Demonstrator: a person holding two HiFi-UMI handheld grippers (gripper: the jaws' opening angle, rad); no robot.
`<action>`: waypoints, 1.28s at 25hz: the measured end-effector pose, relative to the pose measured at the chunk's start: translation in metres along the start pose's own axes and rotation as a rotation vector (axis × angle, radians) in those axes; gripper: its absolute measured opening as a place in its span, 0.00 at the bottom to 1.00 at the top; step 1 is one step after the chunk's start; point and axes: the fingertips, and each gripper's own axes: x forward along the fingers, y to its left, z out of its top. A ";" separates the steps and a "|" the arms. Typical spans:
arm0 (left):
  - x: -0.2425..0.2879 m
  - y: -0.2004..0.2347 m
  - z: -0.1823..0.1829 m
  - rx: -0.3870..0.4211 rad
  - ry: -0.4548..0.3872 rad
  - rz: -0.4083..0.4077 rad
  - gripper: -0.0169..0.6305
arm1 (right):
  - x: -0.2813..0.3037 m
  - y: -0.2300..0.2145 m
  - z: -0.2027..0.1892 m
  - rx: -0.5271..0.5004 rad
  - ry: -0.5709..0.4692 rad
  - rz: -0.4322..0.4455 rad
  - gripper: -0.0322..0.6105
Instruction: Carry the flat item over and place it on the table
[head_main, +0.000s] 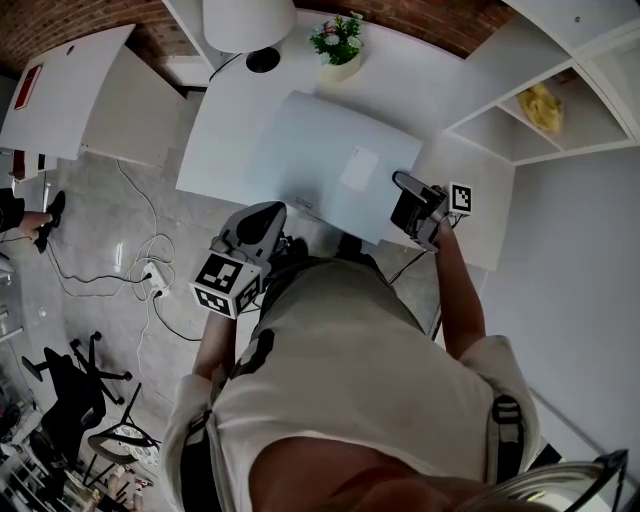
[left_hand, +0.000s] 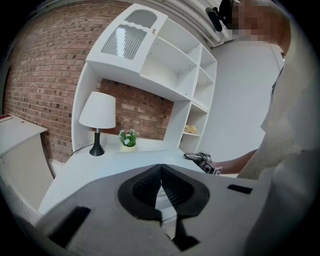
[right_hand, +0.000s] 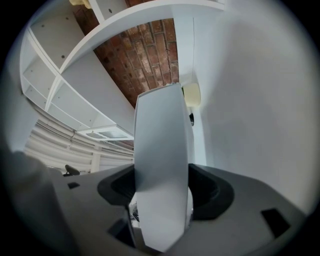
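The flat item is a pale grey slab with a small white label, held roughly level over the white table. My right gripper is shut on its right edge; in the right gripper view the flat item stands edge-on between the pads of that gripper. My left gripper sits at the item's near left corner. Whether it touches the item I cannot tell. In the left gripper view, the left gripper has its pads pressed together with nothing between them, and the right gripper shows beyond.
A white lamp and a small potted plant stand at the table's far side. White shelves rise on the right, a white cabinet on the left. Cables and a power strip lie on the floor, near a black chair.
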 end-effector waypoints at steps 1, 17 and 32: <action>0.000 0.000 0.000 -0.002 0.000 0.002 0.06 | 0.001 -0.001 0.001 0.000 0.001 -0.001 0.53; 0.003 0.003 -0.005 -0.031 0.008 0.013 0.06 | -0.004 -0.026 0.011 0.032 -0.008 -0.087 0.53; 0.011 0.002 -0.007 -0.019 0.028 -0.003 0.06 | -0.015 -0.038 0.035 -0.006 -0.068 -0.165 0.53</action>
